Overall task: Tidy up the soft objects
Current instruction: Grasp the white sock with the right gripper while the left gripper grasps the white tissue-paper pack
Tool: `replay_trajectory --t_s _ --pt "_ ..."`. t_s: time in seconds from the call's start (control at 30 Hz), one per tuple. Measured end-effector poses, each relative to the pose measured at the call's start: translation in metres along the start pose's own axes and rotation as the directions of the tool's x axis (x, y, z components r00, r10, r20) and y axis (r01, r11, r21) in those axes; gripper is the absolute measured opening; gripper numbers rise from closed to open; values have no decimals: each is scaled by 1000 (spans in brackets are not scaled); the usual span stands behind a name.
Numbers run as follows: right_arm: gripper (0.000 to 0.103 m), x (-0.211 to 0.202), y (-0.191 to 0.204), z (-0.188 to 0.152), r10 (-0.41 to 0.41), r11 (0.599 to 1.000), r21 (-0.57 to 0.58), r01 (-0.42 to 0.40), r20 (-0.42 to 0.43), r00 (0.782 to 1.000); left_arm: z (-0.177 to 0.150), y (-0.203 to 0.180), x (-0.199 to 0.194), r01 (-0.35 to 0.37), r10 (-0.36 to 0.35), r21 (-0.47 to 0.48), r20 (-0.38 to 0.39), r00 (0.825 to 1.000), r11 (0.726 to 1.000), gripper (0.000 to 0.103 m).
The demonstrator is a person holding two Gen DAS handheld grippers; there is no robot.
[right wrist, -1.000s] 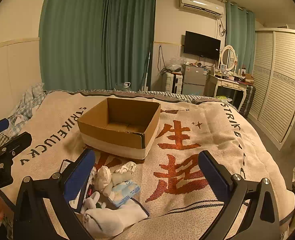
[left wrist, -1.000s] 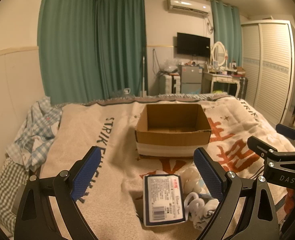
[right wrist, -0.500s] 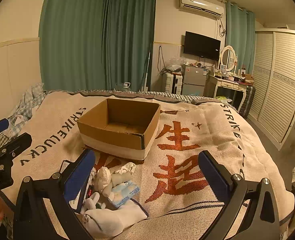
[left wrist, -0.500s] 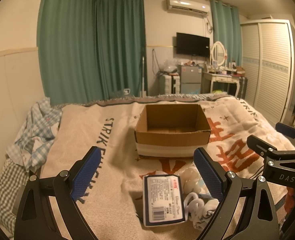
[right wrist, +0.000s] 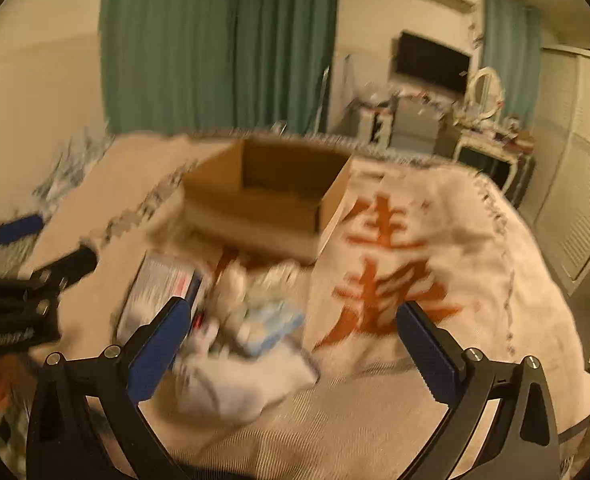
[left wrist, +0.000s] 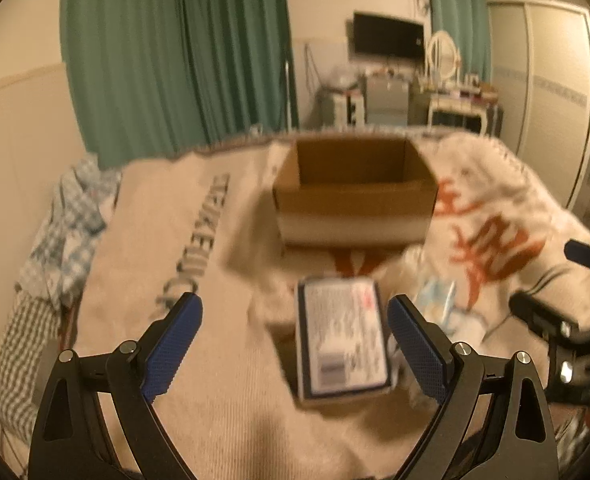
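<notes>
An open, empty cardboard box [left wrist: 353, 196] stands on the bed blanket [left wrist: 199, 364]; it also shows in the right wrist view [right wrist: 271, 196]. In front of it lies a flat labelled packet [left wrist: 345, 344], also in the right wrist view [right wrist: 163, 288], beside a pile of white socks [right wrist: 239, 380], a small white plush and a light blue pack [right wrist: 271, 328]. My left gripper [left wrist: 295, 344] is open and empty, low over the packet. My right gripper [right wrist: 295, 348] is open and empty over the pile. Both views are blurred.
A checked shirt [left wrist: 67, 224] lies at the bed's left edge. Green curtains [left wrist: 175, 52], a TV, a dressing table [left wrist: 455, 104] and a wardrobe [right wrist: 575, 184] stand beyond the bed. The right gripper shows at the right of the left wrist view [left wrist: 567, 316].
Both grippers have moved forward and down towards the pile; the packet and box look larger. Both views are now motion-blurred. Both grippers stay open.
</notes>
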State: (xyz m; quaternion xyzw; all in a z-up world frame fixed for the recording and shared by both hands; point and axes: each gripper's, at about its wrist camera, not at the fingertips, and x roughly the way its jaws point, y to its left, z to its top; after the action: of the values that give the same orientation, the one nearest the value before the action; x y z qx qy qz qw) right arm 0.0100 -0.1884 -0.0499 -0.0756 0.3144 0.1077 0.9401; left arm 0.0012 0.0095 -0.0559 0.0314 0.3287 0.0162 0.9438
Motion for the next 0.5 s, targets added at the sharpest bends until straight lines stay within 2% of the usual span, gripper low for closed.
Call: replay_trajectory --t_s 0.17,0.3,0.37,0.4,0.43,0.5 --pt "103 29 21 -34 59 995 -67 -69 -142 988 -18 -3 11 -17 19 23 -73 997 1000 95" --pt "93 48 31 -47 101 989 -80 -121 -220 970 -26 -4 20 -13 15 18 -123 992 1000 95" --pt "87 58 39 -54 132 983 -86 -159 -259 957 -27 -5 24 -14 16 20 -132 991 1000 95" --pt "74 62 42 -56 142 981 -90 -173 -275 951 -27 -5 24 -12 15 20 -134 991 1000 95" --pt "69 67 44 -60 156 978 -90 -190 -296 942 -27 -6 24 -10 13 22 -134 991 1000 95" --pt "64 68 44 -61 163 976 -87 -197 -300 940 -27 -7 25 -7 11 27 -132 991 1000 95"
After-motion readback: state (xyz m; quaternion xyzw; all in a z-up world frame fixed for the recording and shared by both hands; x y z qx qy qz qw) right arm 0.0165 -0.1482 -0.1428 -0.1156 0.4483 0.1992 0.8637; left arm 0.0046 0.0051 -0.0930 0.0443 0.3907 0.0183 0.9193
